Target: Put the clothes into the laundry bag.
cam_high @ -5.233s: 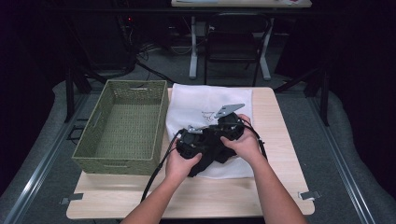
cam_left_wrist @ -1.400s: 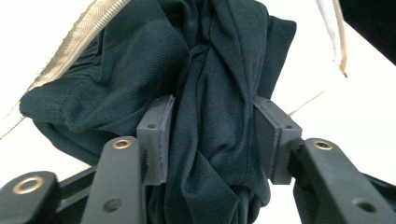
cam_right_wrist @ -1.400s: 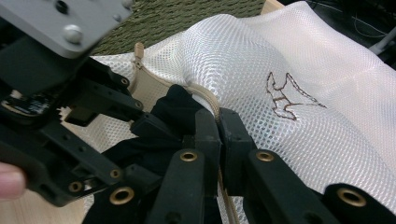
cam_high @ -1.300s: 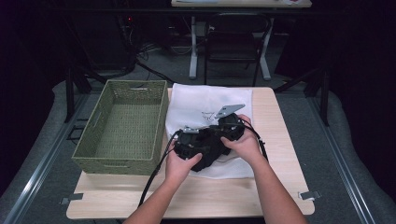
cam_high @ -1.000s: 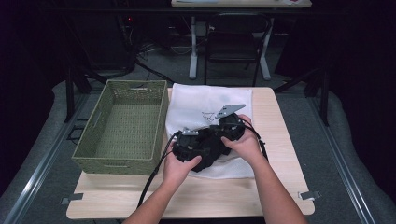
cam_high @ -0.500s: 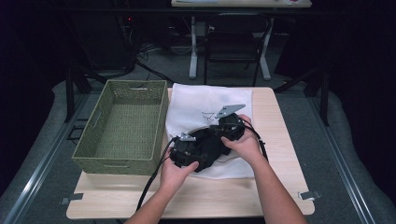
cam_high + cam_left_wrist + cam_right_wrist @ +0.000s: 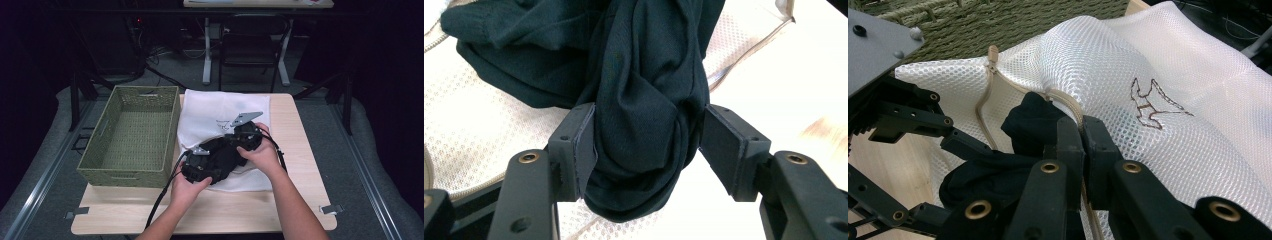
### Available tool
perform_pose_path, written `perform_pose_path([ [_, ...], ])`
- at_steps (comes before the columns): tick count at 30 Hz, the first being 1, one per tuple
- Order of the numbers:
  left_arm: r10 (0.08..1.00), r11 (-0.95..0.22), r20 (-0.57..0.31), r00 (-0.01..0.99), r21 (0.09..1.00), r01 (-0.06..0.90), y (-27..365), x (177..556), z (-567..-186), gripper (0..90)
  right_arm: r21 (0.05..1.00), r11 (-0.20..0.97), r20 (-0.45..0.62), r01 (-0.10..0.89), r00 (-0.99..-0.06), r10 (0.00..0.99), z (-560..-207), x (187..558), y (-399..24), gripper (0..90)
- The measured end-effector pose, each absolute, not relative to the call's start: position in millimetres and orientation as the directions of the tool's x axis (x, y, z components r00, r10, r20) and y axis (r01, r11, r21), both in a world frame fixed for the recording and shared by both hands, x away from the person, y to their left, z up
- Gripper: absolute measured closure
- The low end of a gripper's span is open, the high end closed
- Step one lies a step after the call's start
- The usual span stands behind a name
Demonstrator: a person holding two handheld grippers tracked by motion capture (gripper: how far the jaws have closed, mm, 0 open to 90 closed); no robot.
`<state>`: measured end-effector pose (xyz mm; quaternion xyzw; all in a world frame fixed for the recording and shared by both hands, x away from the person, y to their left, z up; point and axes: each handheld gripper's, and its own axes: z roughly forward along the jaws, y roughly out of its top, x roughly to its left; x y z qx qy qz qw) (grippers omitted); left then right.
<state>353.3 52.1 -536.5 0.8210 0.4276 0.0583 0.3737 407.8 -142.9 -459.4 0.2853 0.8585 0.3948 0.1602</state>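
Observation:
A white mesh laundry bag (image 7: 220,107) lies on the table beside the basket, and a dark garment (image 7: 222,157) is bunched at its near, zippered mouth. My left gripper (image 7: 207,165) is at the garment's near left. In the left gripper view its pads (image 7: 581,145) squeeze a thick fold of the garment (image 7: 644,75) over the mesh (image 7: 484,130). My right gripper (image 7: 237,142) is at the bag's mouth. In the right gripper view its jaws (image 7: 1080,135) are shut on the beige zipper edge (image 7: 990,95), with dark cloth (image 7: 1030,120) poking out below.
A green woven basket (image 7: 145,91) stands at the table's left, close against the bag. Bare wood runs along the near edge (image 7: 240,215) and right side. A chair (image 7: 252,47) and table legs stand on the floor beyond.
My left gripper has drawn a little toward the near edge, down and left in the high view, with the dark garment in it. The right gripper has kept still on the bag's edge.

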Motion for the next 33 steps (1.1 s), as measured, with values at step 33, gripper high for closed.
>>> perform_pose_path([
  [33,0.735,-0.367,-0.23,0.638,0.656,0.66,38,373,-538,72.6,0.769,0.529,-0.05,0.36,-0.79,0.611,-460,406,-142,87.5],
])
